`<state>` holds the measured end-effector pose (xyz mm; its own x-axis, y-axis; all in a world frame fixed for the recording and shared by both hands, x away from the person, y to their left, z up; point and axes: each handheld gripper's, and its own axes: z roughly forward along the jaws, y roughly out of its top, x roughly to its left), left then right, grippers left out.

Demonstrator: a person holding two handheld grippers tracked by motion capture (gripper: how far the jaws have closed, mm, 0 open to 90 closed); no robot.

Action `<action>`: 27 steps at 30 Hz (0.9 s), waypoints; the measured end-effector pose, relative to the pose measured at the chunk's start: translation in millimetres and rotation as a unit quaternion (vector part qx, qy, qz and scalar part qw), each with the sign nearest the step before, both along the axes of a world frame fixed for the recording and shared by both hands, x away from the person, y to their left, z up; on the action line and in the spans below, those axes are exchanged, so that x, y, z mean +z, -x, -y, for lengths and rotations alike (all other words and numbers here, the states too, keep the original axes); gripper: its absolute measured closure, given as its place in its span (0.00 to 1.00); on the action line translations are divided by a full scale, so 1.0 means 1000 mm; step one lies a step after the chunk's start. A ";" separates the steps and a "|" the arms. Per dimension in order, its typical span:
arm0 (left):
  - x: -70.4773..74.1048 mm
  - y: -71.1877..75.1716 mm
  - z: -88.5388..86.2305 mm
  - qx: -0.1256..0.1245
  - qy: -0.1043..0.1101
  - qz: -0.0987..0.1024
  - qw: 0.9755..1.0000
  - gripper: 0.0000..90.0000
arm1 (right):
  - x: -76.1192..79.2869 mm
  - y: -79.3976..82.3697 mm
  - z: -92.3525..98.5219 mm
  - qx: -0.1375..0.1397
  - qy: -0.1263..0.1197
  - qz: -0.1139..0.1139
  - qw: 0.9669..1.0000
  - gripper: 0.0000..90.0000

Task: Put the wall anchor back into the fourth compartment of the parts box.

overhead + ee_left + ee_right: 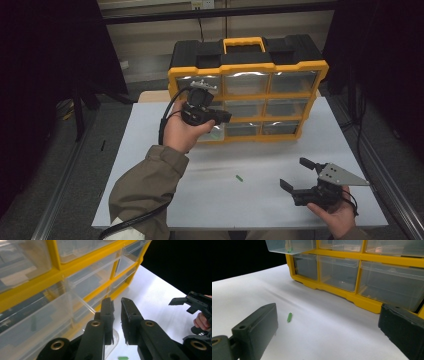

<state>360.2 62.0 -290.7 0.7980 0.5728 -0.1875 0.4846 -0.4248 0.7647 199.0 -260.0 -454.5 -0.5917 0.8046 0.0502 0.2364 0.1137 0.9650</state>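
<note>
One drawer (287, 246) juts from the left side of the yellow organizer (248, 66) at the desk's far edge; the left gripper (117, 315), jaws narrow, nothing clearly pinched, could slip off its clear lip; the right gripper (300, 175) gapes wide near the green peg (239, 177)

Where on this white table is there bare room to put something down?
The widest free patch is the near-left of the table, between the sleeve and the left edge. Another lies mid-table, between the small green piece and the yellow drawer cabinet. It is crowded at the pulled-out drawer by the left gripper, and near the right gripper.
</note>
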 end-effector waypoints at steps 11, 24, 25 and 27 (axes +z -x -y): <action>-0.014 0.009 0.009 -0.021 0.000 -0.010 1.000 0.94 | 0.000 0.000 0.000 0.000 0.000 0.001 1.000 0.03; -0.031 0.017 0.017 -0.032 -0.003 -0.016 0.999 1.00 | 0.000 0.000 0.000 0.000 0.000 0.002 1.000 0.03; -0.032 0.018 0.017 -0.032 -0.003 -0.016 0.999 1.00 | 0.000 0.000 0.000 0.000 0.000 0.002 1.000 0.03; -0.034 0.019 0.017 -0.034 -0.005 -0.015 0.999 1.00 | 0.000 0.000 0.000 0.000 0.001 0.001 1.000 0.03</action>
